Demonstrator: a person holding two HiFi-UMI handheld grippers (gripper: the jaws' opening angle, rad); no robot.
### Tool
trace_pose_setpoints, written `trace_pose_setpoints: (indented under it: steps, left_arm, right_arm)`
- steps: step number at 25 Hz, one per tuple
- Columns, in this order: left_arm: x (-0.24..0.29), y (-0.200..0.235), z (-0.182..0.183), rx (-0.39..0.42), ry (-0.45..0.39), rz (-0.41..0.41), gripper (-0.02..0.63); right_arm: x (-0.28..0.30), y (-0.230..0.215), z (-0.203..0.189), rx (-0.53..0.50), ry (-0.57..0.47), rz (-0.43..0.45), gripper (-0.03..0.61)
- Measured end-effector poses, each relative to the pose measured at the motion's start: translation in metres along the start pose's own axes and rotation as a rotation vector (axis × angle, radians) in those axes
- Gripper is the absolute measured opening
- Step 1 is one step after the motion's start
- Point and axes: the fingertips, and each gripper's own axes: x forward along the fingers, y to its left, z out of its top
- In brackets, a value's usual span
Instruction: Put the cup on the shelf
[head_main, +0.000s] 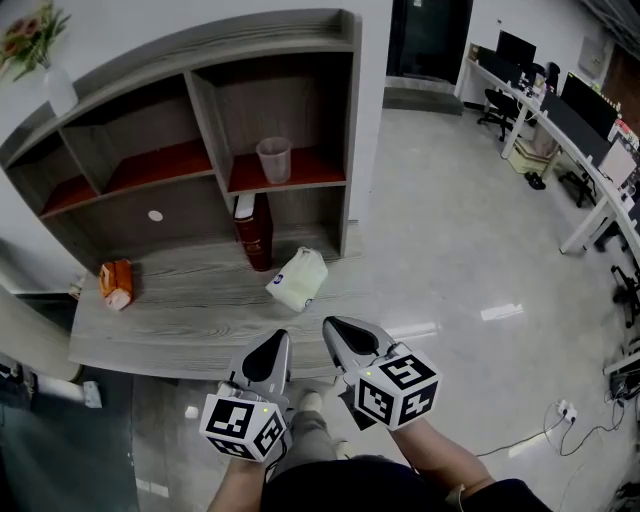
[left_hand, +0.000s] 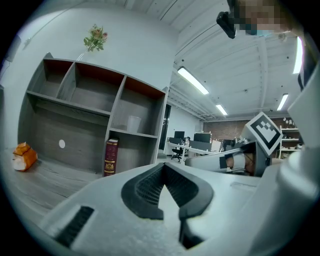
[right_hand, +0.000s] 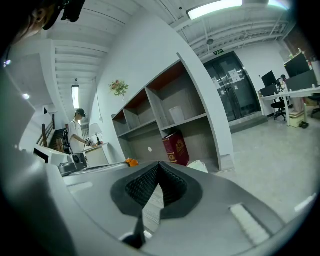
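- A white vase of flowers (head_main: 58, 88) stands on the top board of the grey wood-grain shelf unit (head_main: 205, 108), at its left end.
- An orange packet (head_main: 116, 284) lies on the unit's wide bottom ledge (head_main: 180, 322), near the ledge's left edge.
- A translucent plastic cup (head_main: 274, 160) stands upright on the red-lined board of the upper right compartment, about midway along that board and apart from both grippers.
- A dark red hardback book (head_main: 256, 232) stands just below the cup in the lower right compartment, leaning against the divider.
- A pale yellow-white pouch (head_main: 297, 279) lies on the ledge near its right end, just in front of the book.
- The left gripper (head_main: 281, 336) hovers over the ledge's front edge, its jaws pressed together with nothing between them.
- The right gripper (head_main: 330, 322) hangs just beside it at the ledge's front right corner, its jaws also clenched tip to tip on nothing.
- White office desks with monitors (head_main: 590, 120) line the far right of the room.
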Motion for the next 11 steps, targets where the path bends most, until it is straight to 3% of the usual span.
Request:
trace_pose_setpoints:
  steps: [11]
  left_arm:
    - [-0.0014, -0.001, 0.0048, -0.005, -0.001, -0.02, -0.006]
  right_arm:
    - [-0.0012, -0.005, 0.0102, -0.003, -0.023, -0.013, 0.0]
